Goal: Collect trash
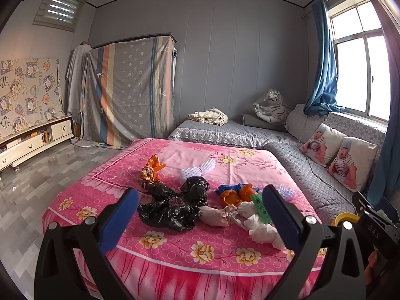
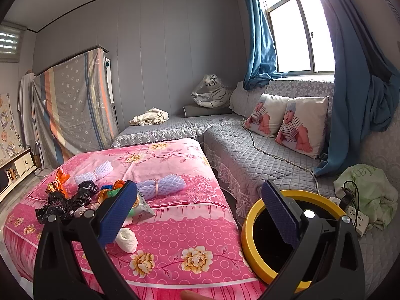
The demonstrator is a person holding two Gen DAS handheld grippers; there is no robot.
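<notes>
A: Where is the trash lying?

B: On the pink floral bed (image 1: 200, 252), bunched toward its near half. A crumpled black bag (image 1: 172, 207) sits in the middle, an orange wrapper (image 1: 151, 170) farther back on the left, an orange-and-blue piece (image 1: 235, 193) to the right, and white knotted bags (image 1: 260, 227) near the front right with a green packet (image 1: 261, 207) touching them. Two white foam nets lie farther back; one (image 2: 161, 185) shows plainly from the right wrist.

A: And the hand-held grippers?

B: The left hand-held gripper (image 1: 200, 215) is spread wide, nothing between its blue pads, hovering over the near edge of the bed with the black bag between the fingers in view. The right hand-held gripper (image 2: 197, 215) is also spread and empty, over the bed's near right corner.

A: Where's the bin?

B: A yellow-rimmed bin (image 2: 250, 245) stands just beside the bed's right edge, in the narrow gap before the grey quilted sofa (image 2: 250, 155). A power strip (image 2: 357, 217) and cable lie on the sofa to the right.

A: Open room?

B: The grey tiled floor (image 1: 37, 182) on the left is wide, reaching to a low cabinet (image 1: 30, 147).
</notes>
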